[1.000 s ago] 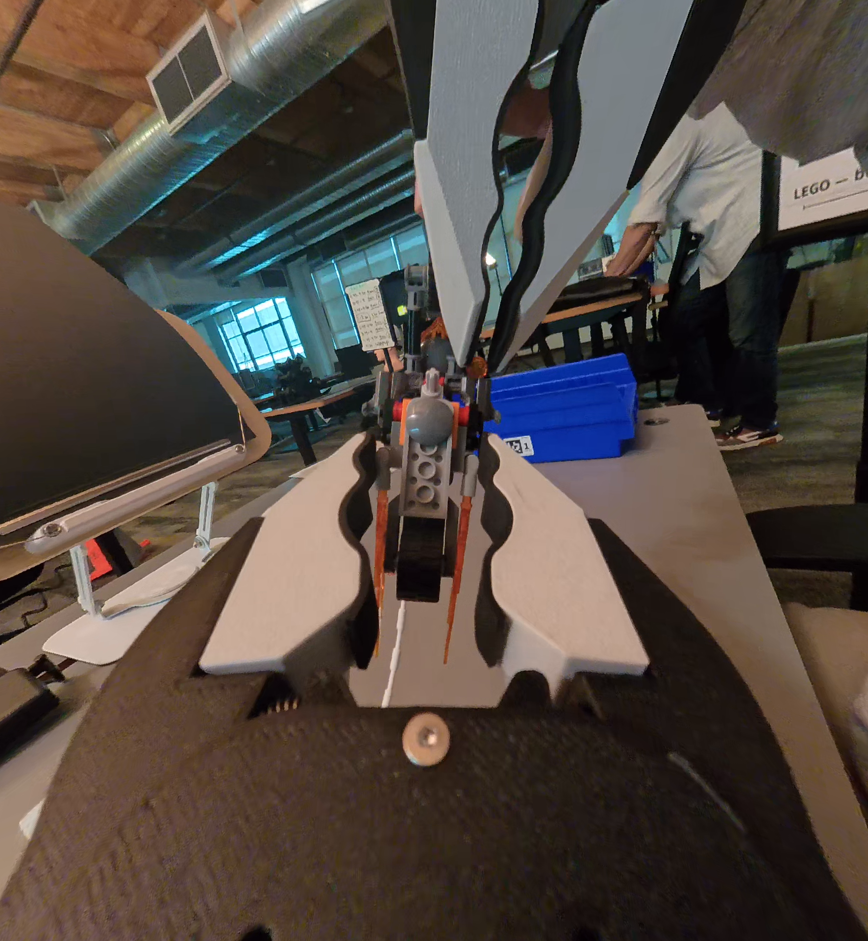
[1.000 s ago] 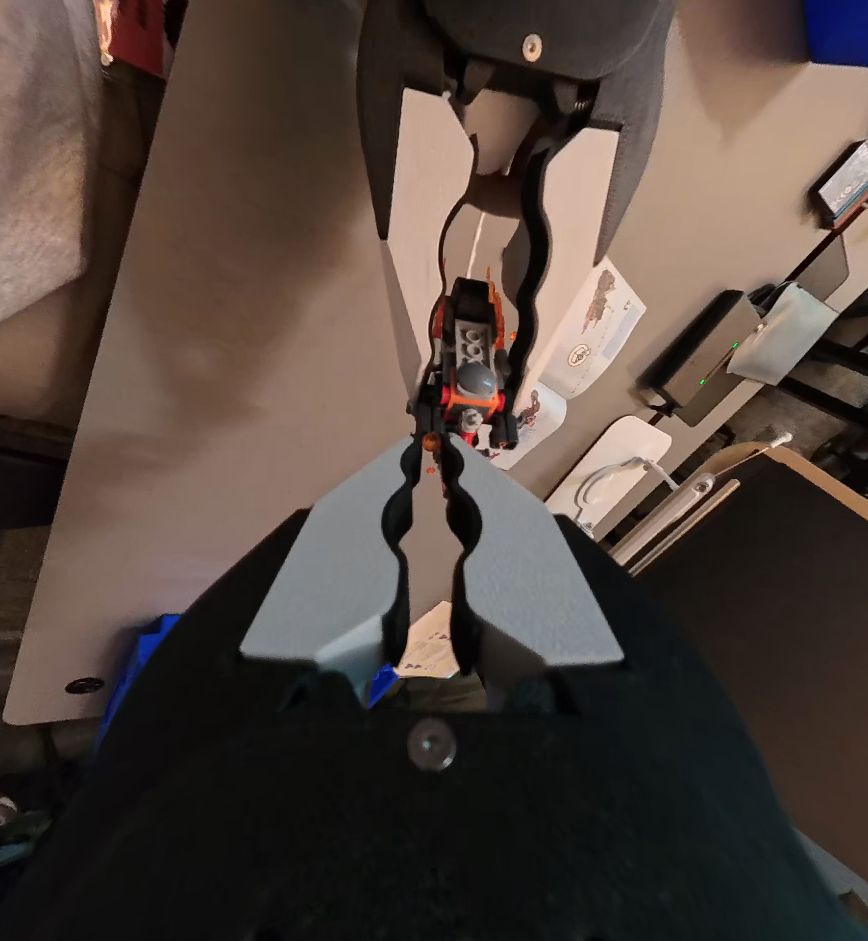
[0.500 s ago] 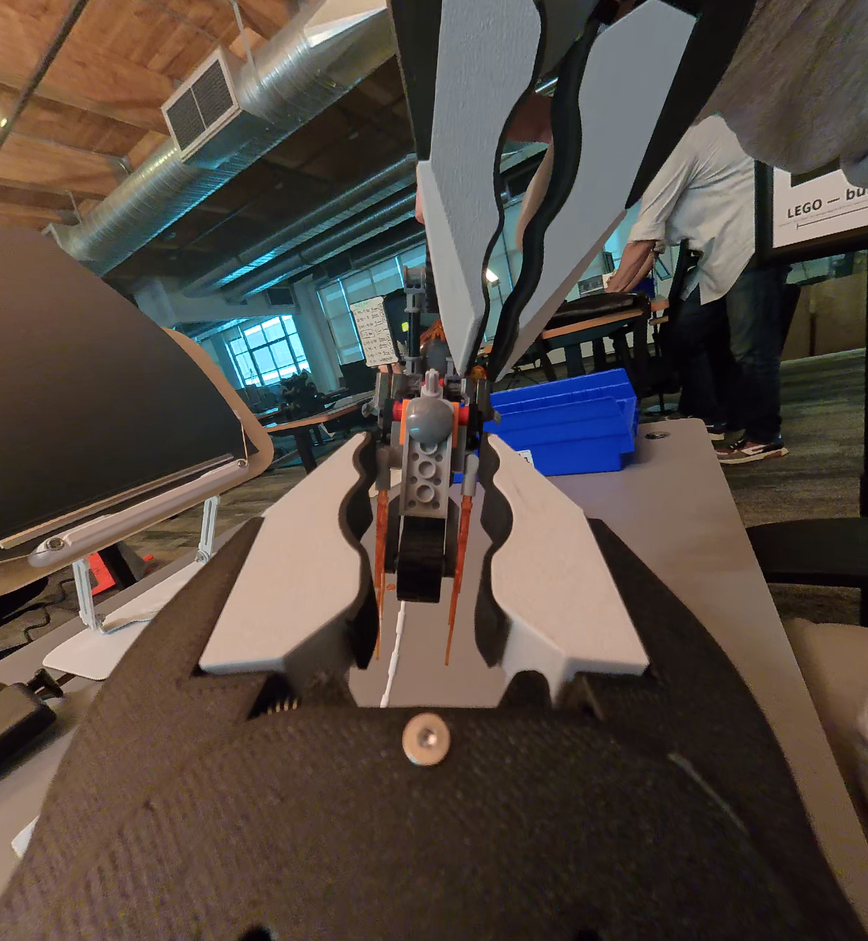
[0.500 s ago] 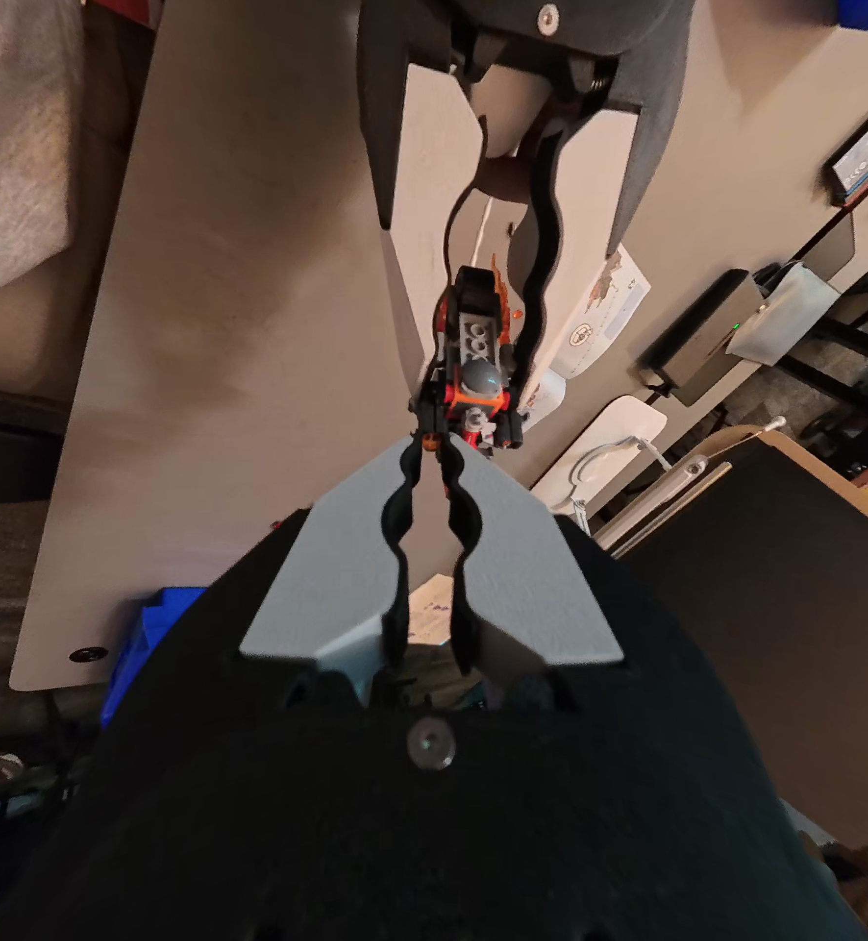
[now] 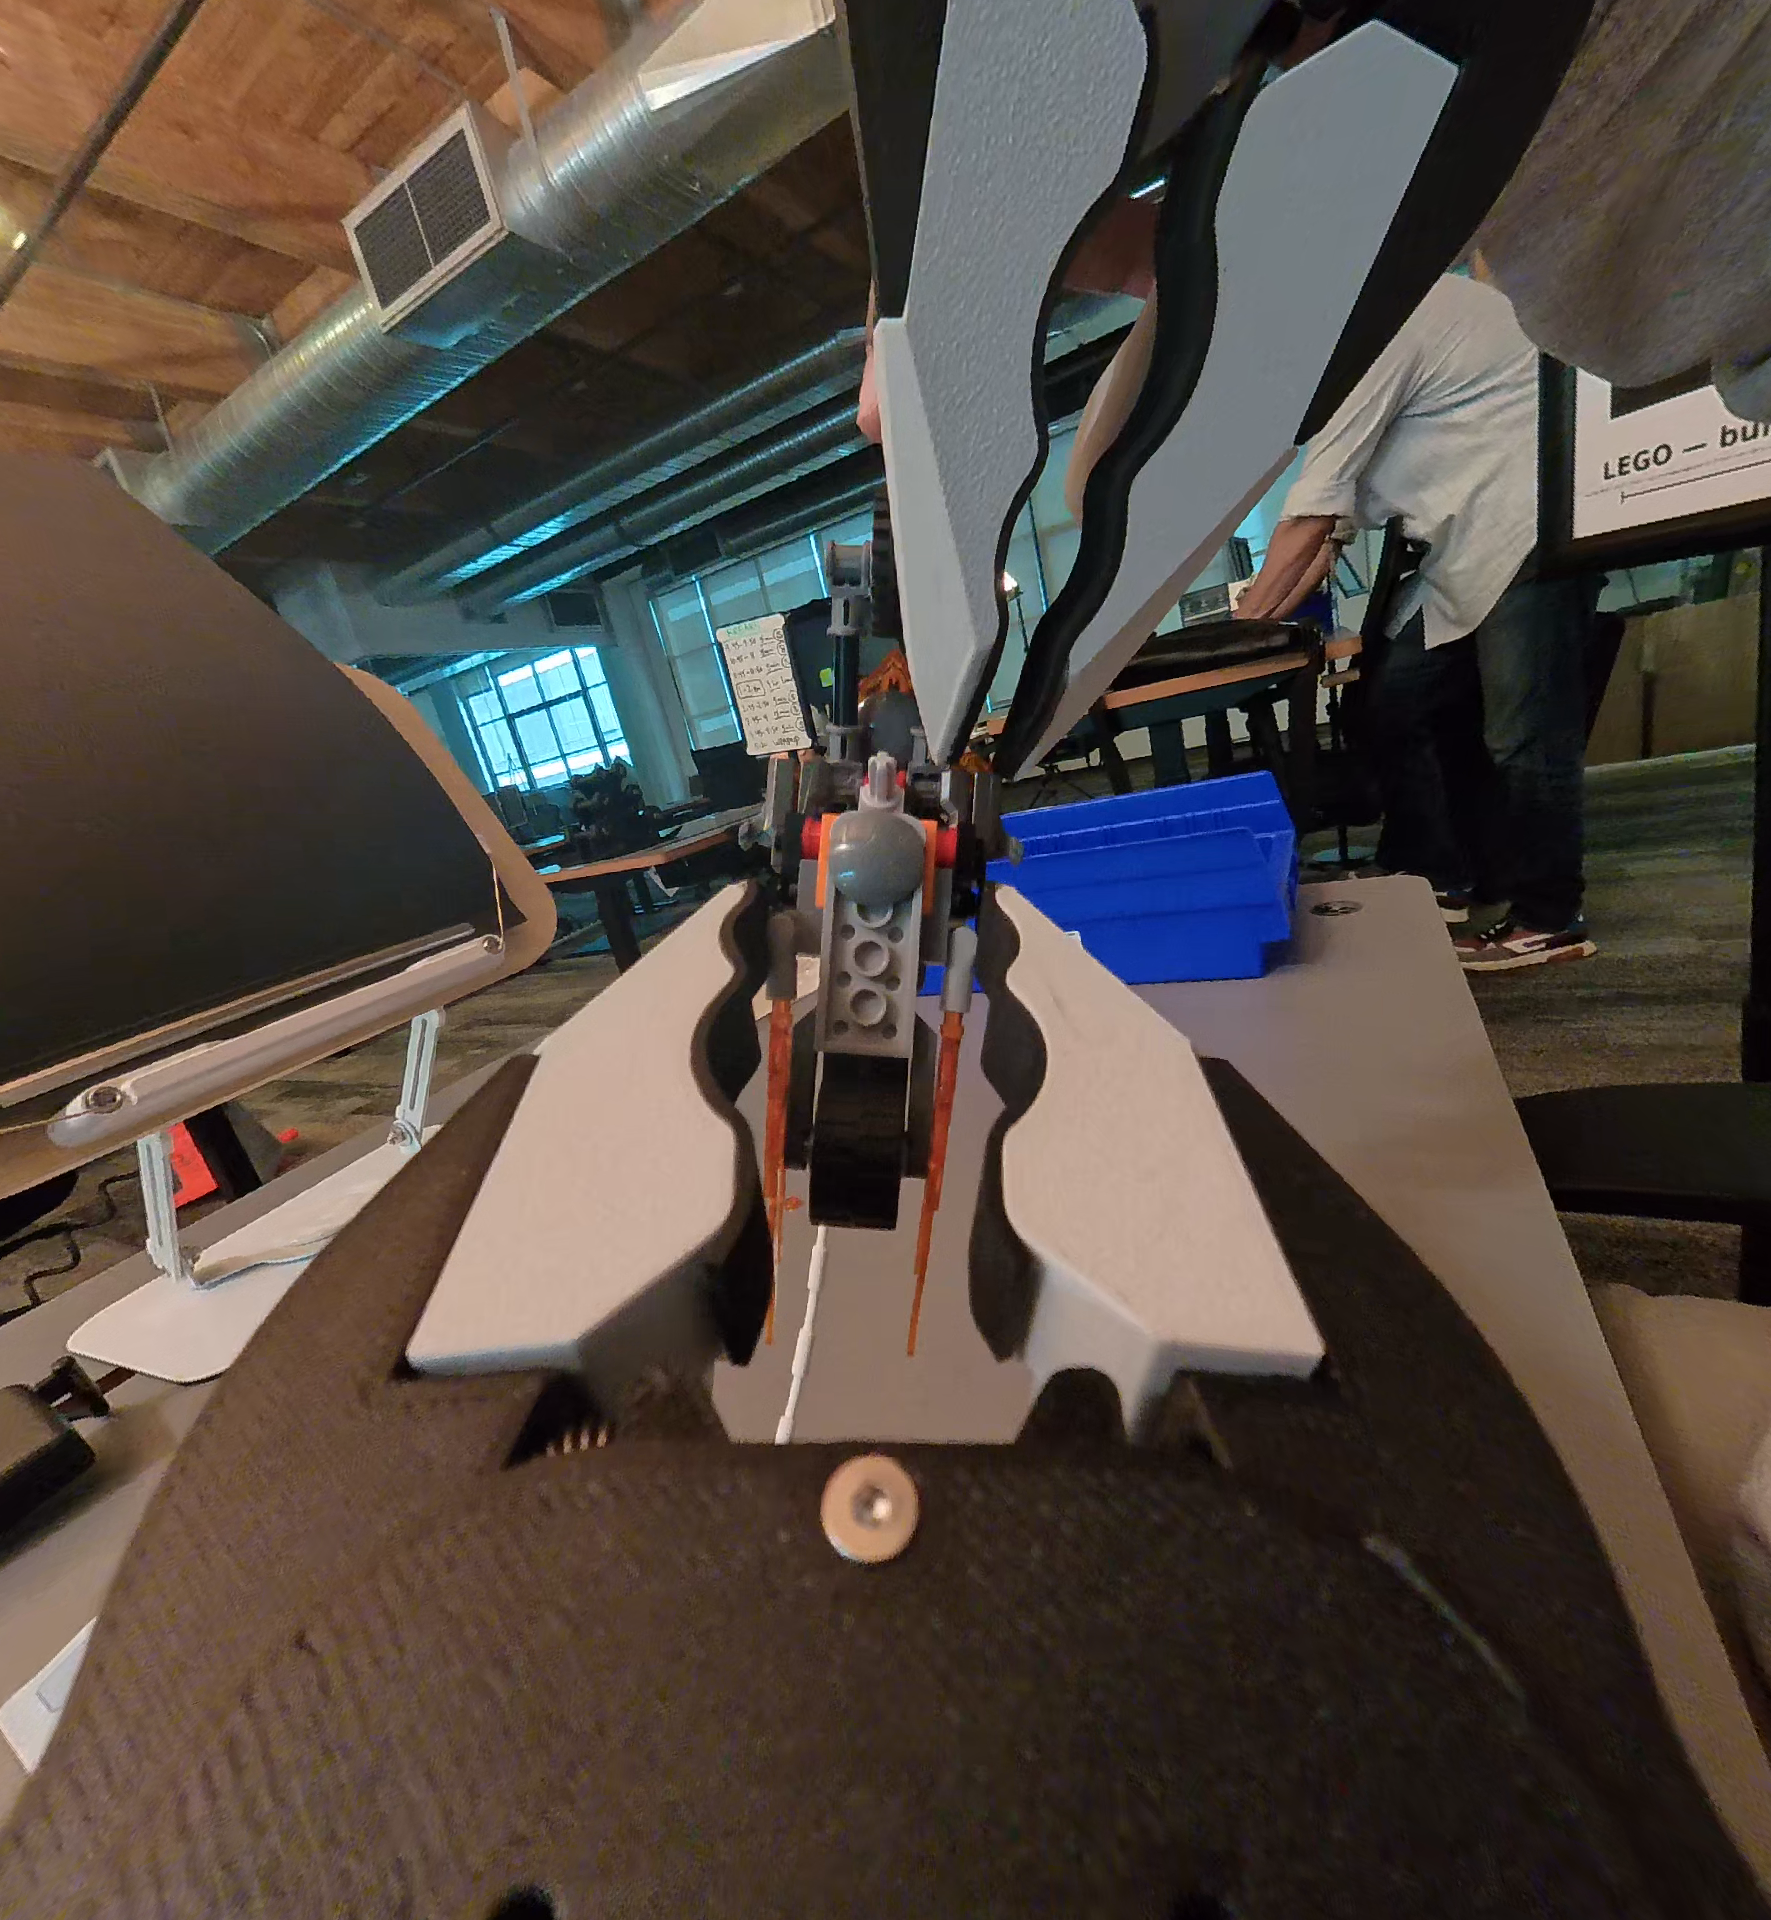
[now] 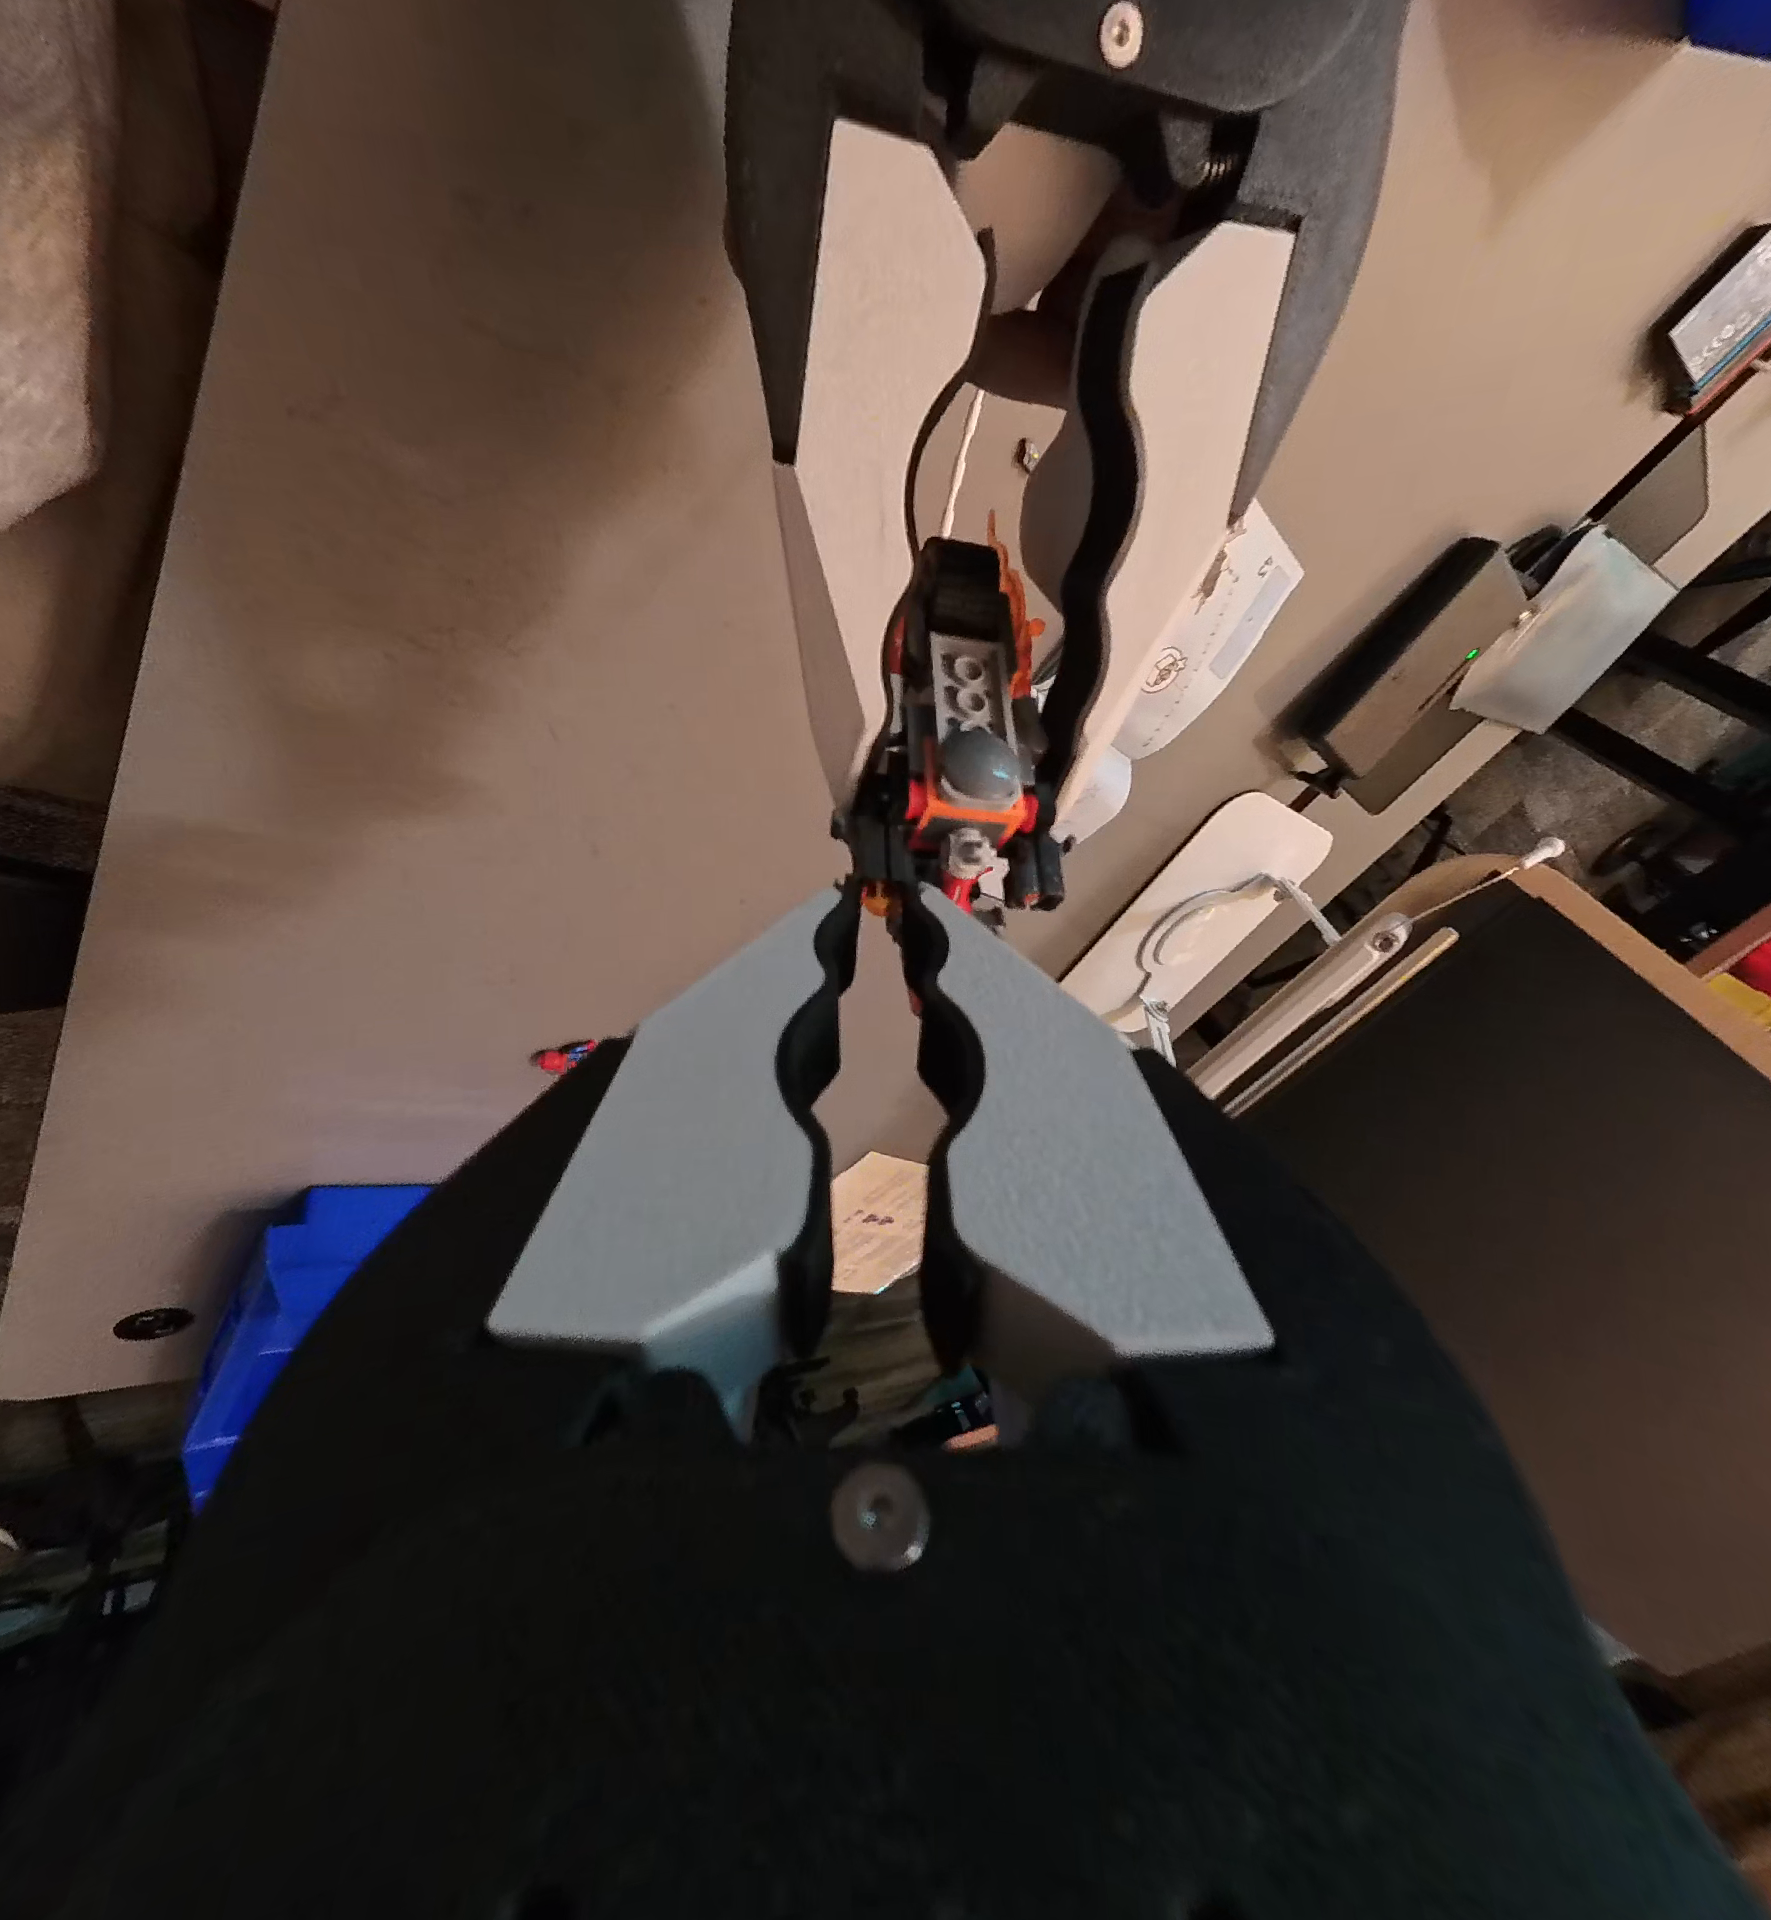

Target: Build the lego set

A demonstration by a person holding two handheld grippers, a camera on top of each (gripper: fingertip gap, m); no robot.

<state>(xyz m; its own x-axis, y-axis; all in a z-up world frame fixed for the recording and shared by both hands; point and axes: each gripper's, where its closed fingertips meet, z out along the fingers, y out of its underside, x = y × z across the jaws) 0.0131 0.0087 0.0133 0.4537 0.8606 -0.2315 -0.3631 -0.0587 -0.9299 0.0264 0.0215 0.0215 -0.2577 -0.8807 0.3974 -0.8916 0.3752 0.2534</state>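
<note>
A small lego model [image 5: 865, 935] with a grey studded brick, a grey dome, a black wheel and orange spikes sits between the fingers of my left gripper [image 5: 870, 914], which is shut on it above the grey table [image 5: 1380, 1039]. My right gripper [image 5: 974, 748] comes down from above with its tips at the model's far top. In the right wrist view the right gripper [image 6: 881, 904] is nearly closed on a small orange piece [image 6: 876, 896] at the near end of the model [image 6: 969, 717]. The left gripper [image 6: 954, 769] reaches in from the top.
A blue bin [image 5: 1141, 883] stands at the table's far end. A black screen on a stand [image 5: 185, 790] is to the left. An instruction sheet [image 6: 1213, 634], a power brick [image 6: 1400, 675] and a small red piece [image 6: 561, 1058] lie on the table. A person [image 5: 1432, 582] stands behind. Only a small space, under 4 cm, lies between the two pairs of fingers.
Both grippers keep their hold and have shifted together slightly. The left view tilts up a little; in the right view the table slides down and a small red piece comes into sight.
</note>
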